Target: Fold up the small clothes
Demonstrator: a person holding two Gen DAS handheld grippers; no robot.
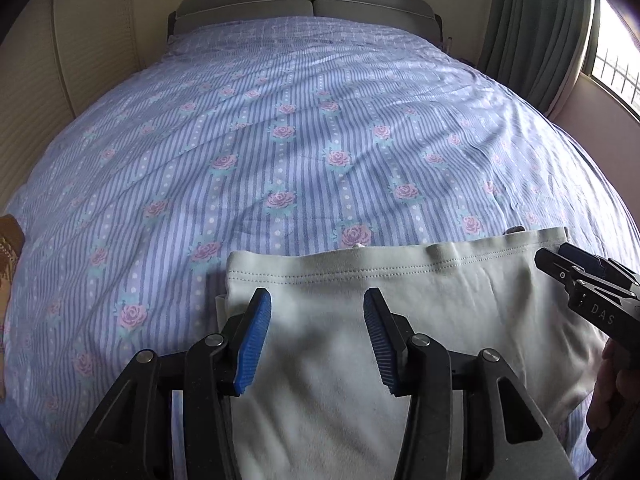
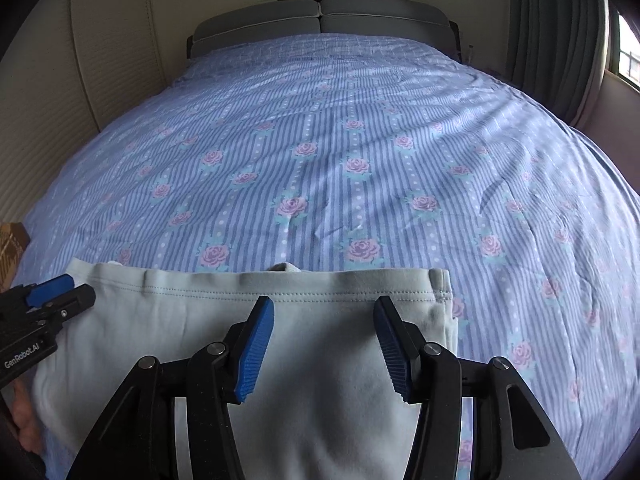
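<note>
Pale garment (image 1: 360, 320), lower frame, flat on bed (image 1: 280, 140); my left hand-held gripper (image 1: 317, 300) and right hand-held gripper (image 2: 324, 308) released above it

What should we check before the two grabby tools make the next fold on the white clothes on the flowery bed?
1. White garment lies flat on the bed sheet: ok, only small wrinkles.
2. Stitched hem edge runs straight across the far side: ok.
3. Left tool open, nothing pinched: ok; its pads stand apart over the cloth.
4. Right tool open, nothing pinched: ok; pads apart over the cloth.
5. Room on the sheet beyond the garment for folding: ok, nothing lies there.
6. Near edge of the garment is even: cannot tell, the tools hide it.
</note>
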